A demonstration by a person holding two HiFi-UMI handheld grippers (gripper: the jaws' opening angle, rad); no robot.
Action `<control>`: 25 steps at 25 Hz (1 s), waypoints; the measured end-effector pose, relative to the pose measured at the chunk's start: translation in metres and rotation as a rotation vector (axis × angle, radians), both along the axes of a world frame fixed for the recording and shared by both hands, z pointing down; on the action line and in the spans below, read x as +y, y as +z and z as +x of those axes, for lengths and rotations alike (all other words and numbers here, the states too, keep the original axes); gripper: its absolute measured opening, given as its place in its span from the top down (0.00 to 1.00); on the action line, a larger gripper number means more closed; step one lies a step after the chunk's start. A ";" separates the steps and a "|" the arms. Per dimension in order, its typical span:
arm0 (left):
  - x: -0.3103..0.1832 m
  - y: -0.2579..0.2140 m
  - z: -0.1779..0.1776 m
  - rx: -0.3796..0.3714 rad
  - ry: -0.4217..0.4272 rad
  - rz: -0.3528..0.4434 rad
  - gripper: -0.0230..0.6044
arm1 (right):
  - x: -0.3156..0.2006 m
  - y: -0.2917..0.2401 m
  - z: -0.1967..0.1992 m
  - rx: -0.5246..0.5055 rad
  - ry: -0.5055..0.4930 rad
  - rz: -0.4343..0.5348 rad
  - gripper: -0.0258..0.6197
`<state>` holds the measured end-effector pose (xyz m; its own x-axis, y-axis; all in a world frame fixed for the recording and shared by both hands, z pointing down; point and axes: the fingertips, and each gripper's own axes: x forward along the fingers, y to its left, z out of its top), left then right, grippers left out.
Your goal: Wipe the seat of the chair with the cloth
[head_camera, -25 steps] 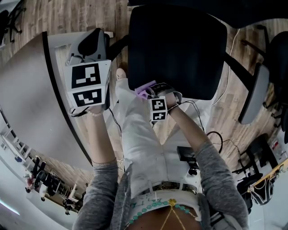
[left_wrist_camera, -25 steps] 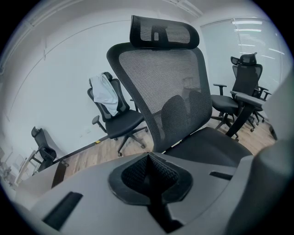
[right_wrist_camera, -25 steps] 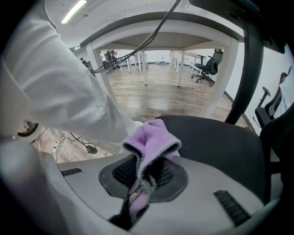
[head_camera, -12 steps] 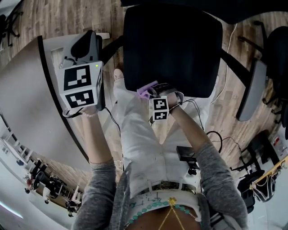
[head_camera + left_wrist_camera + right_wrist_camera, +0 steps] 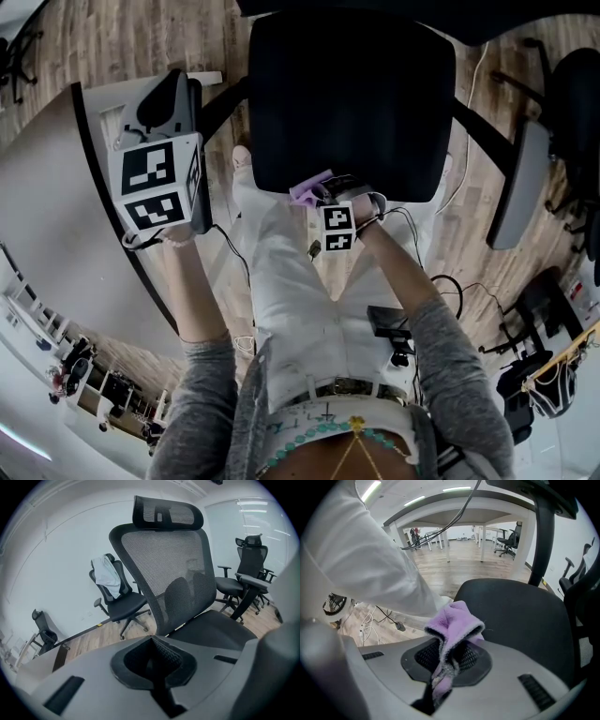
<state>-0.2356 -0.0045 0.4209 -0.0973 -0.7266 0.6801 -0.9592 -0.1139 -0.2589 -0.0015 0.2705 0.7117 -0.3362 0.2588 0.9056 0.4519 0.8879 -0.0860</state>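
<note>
cloth (image 5: 454, 620), purple, is pinched between the closed jaws of right gripper (image 5: 440, 677) at the near edge of the black chair seat (image 5: 352, 103), probably touching it, though contact is hard to make out from above. left gripper (image 5: 157, 667) has its jaws pressed together on nothing, held left of the seat and facing the mesh backrest (image 5: 168, 573).

Fuzzy fleece cloth (image 5: 454, 618) — matt dark fabric seat (image 5: 511, 616), see-through mesh backrest (image 5: 173, 564)
</note>
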 end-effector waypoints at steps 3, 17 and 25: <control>0.000 0.001 -0.001 0.000 0.001 0.001 0.95 | -0.002 0.002 0.007 0.010 0.017 -0.003 0.89; 0.000 0.003 -0.002 -0.004 -0.002 0.000 0.95 | -0.009 0.007 0.050 0.059 0.063 0.000 0.89; 0.000 0.002 -0.002 -0.005 -0.003 0.000 0.95 | -0.012 0.008 0.067 0.076 0.085 -0.003 0.89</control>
<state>-0.2374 -0.0044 0.4233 -0.1025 -0.7262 0.6798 -0.9583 -0.1113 -0.2633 0.0657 0.2584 0.7197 -0.2878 0.2351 0.9284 0.3671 0.9224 -0.1198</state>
